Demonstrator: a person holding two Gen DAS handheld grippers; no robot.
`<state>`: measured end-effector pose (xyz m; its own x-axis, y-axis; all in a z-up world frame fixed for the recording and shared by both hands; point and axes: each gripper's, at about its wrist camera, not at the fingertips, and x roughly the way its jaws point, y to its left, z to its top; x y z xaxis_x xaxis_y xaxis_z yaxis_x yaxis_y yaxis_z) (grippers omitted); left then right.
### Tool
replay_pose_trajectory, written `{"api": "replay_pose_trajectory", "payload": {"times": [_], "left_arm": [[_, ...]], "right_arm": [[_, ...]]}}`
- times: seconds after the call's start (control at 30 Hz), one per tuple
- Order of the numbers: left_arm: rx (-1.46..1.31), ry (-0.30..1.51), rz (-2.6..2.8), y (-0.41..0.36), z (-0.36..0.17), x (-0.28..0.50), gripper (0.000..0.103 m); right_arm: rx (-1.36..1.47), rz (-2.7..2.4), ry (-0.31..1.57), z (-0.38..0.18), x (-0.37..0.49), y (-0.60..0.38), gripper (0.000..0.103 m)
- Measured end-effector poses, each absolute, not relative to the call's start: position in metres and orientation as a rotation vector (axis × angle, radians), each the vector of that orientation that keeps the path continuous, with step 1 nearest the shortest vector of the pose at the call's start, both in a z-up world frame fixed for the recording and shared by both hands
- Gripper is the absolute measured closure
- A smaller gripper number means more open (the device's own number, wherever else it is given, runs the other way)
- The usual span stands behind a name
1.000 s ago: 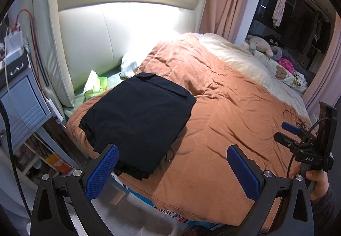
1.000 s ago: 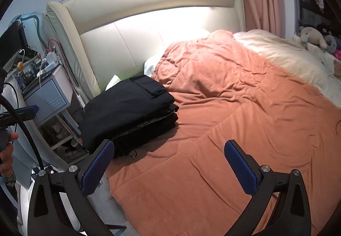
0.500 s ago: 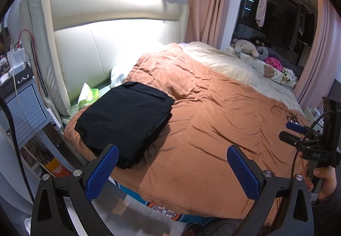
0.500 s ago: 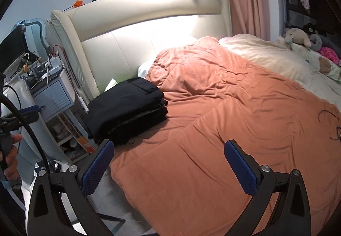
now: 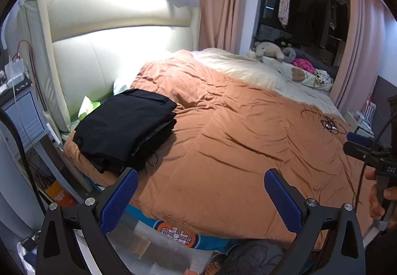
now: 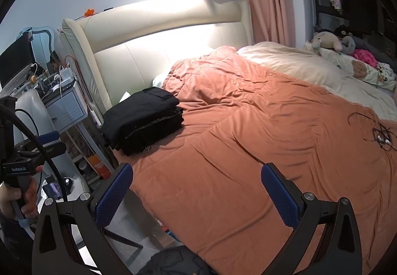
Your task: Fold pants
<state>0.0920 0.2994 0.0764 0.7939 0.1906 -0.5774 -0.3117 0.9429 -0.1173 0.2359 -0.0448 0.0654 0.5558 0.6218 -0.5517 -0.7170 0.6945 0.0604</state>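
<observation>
Black pants [image 5: 124, 131] folded – long axis toward headboard [image 5: 119, 51] | both claws agape

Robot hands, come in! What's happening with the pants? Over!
Left gripper and right gripper: jaws open, empty, above the blanket. Black pants folded, stacked by the headboard. Nothing in the way. Over.

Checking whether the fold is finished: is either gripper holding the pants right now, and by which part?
Nothing is held. The left gripper and right gripper are both open and empty; the folded black pants lie untouched on the bed.
</observation>
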Motion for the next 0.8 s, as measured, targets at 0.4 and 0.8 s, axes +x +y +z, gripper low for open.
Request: {"api": "replay_pose_trajectory", "payload": {"times": [0.4, 0.8], "left_arm": [[-0.202, 0.504, 0.238, 0.245, 0.073, 0.061, 0.001], [-0.190, 0.459, 0.199, 0.209, 0.065, 0.031, 0.001]], "right_arm": [[-0.161, 0.716, 0.531, 0.061, 0.172, -0.106, 0.000], [-0.091, 0.619, 0.495, 0.043, 0.116, -0.155, 0.000]]}}
